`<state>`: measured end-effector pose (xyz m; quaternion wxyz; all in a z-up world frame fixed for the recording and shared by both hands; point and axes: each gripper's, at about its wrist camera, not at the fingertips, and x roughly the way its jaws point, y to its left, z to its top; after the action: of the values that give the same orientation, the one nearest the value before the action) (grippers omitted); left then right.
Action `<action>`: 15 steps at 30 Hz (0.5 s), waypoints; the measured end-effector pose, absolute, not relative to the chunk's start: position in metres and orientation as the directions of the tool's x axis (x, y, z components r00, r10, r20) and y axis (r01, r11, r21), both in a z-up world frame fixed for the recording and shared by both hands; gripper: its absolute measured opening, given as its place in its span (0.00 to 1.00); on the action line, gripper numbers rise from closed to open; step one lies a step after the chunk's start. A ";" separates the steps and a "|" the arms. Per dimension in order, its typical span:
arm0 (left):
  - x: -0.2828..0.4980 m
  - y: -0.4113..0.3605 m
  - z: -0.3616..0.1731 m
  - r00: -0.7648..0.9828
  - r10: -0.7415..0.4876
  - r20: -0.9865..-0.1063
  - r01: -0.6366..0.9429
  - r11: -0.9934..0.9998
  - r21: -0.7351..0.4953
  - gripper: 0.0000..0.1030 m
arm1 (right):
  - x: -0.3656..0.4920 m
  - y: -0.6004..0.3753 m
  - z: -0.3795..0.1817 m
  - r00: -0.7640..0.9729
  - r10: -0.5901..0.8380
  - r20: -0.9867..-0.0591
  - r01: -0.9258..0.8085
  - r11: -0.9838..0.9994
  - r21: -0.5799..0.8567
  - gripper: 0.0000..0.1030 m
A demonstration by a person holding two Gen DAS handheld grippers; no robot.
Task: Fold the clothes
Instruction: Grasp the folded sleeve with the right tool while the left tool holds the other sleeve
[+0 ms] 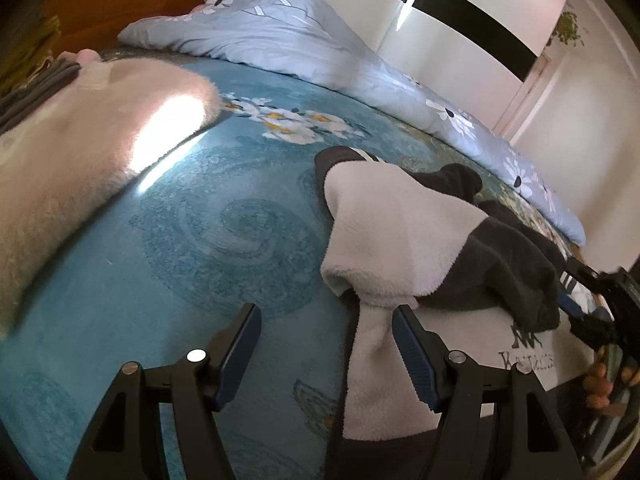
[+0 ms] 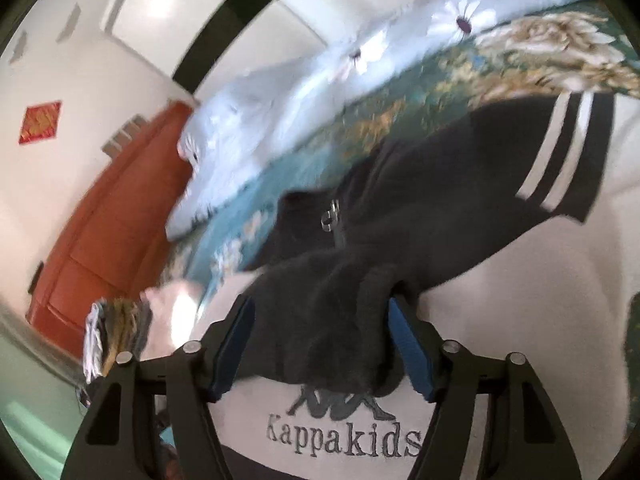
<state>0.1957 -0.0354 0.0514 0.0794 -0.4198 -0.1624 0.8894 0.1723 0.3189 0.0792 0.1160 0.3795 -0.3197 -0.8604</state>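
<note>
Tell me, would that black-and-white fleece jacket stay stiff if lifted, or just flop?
Probably flop: the fleece jacket already bunches and drapes in soft folds between the right gripper fingers. Its fuzzy pile likely grips rather than slips. A white part hangs limply beside a left gripper finger, suggesting it is light.

"Kappa kids" is stitched in grey letters on the white panel of the fleece jacket (image 2: 344,436), beneath a grey logo of two seated figures. In the left wrist view, the same lettering is seen at four o'clock, too blurred to be read.
</note>
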 end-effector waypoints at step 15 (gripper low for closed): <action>0.195 -0.038 0.050 -0.634 0.287 -0.718 0.001 -0.928 -0.373 0.70 | 0.162 0.322 0.060 -0.585 -0.470 -0.661 -0.095 -0.769 0.632 0.30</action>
<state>0.1954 -0.0381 0.0504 0.0805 -0.4201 -0.1718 0.8874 0.1622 0.3219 0.0600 0.1129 0.4412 -0.3205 -0.8306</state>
